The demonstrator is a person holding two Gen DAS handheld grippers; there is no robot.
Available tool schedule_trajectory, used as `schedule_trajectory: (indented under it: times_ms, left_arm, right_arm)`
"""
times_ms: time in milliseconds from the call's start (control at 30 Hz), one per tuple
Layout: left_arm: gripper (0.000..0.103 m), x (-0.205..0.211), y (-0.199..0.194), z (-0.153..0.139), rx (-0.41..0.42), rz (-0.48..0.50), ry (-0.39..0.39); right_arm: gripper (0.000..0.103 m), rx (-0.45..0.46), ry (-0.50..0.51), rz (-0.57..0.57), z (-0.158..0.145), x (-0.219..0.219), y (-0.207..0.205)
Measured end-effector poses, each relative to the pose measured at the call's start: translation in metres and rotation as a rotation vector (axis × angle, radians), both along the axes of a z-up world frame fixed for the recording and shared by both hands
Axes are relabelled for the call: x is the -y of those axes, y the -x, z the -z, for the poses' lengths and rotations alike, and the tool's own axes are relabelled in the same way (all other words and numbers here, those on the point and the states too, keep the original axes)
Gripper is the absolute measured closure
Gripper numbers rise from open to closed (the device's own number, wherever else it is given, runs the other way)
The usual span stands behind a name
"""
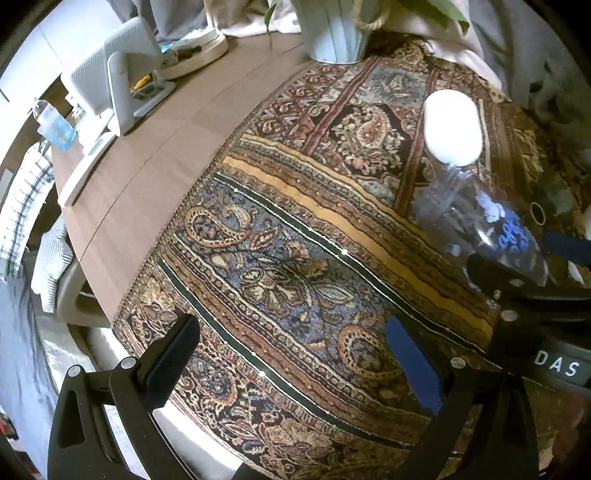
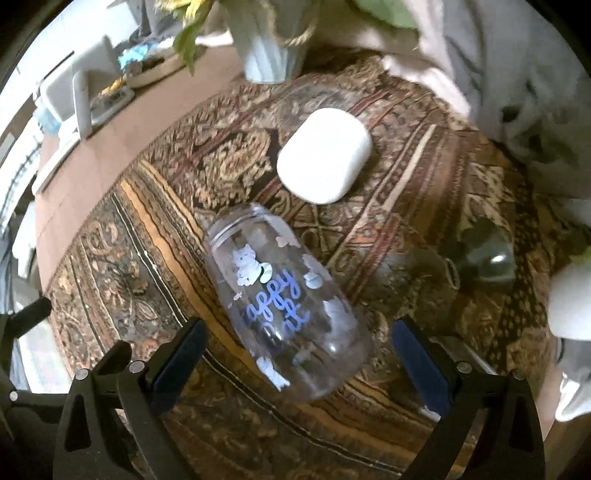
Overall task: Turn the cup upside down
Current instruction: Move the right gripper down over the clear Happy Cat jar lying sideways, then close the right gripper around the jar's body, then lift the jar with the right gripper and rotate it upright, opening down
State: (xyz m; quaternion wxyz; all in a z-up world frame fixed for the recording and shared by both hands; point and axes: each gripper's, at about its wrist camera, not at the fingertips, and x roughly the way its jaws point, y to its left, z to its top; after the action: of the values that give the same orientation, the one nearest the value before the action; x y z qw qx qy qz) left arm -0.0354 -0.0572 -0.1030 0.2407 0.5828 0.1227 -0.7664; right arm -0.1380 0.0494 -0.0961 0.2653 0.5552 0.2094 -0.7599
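Observation:
A clear glass cup [image 2: 284,299] with blue script and white cat prints stands on the patterned cloth [image 2: 155,229], its open mouth toward the far left. My right gripper [image 2: 299,354] is open, its fingers on either side of the cup's near end, not touching it. The cup also shows at the right of the left wrist view [image 1: 491,225], with the right gripper's black fingers [image 1: 517,284] around it. My left gripper [image 1: 291,354] is open and empty above the cloth, left of the cup.
A white rounded case [image 2: 325,158] lies just beyond the cup. A pale vase with a plant [image 1: 336,33] stands at the back. A dark glass object [image 2: 484,258] lies to the right. White stands and a round tray [image 1: 192,55] sit on the bare wooden table [image 1: 147,155] at left.

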Motion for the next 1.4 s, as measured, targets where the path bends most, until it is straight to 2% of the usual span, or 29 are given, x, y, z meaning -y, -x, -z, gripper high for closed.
schedule_trajectory:
  times_ms: [133, 333, 567, 733, 900, 1100, 1267, 1400]
  left_arm:
    - [0.000, 0.002, 0.003, 0.008, 0.014, -0.003, -0.007]
    - [0.000, 0.008, 0.005, 0.013, 0.020, -0.005, -0.011]
    - [0.000, 0.017, 0.004, 0.008, 0.009, 0.025, -0.003]
    - [0.000, 0.027, 0.003, -0.006, -0.025, 0.055, -0.004]
    - [0.000, 0.033, 0.002, -0.019, -0.054, 0.124, -0.011]
    - [0.000, 0.035, -0.006, -0.037, -0.095, 0.218, 0.024]
    - [0.000, 0.039, -0.008, -0.043, -0.105, 0.292, 0.011]
    - [0.000, 0.039, -0.010, -0.045, -0.110, 0.344, 0.032]
  right_arm:
    - [0.003, 0.017, -0.005, 0.000, 0.013, 0.003, 0.008]
    - [0.015, 0.014, 0.001, -0.017, 0.021, 0.011, 0.010]
    - [0.020, -0.014, 0.022, 0.034, 0.019, 0.010, 0.006]
    - [0.022, -0.038, 0.041, 0.102, 0.004, 0.005, -0.003]
    - [0.023, -0.087, 0.074, 0.233, -0.018, -0.009, -0.021]
    - [0.023, -0.107, 0.100, 0.401, -0.035, -0.030, -0.044]
    - [0.023, -0.101, 0.119, 0.555, -0.040, -0.045, -0.072]
    - [0.023, -0.075, 0.141, 0.657, -0.035, -0.051, -0.099]
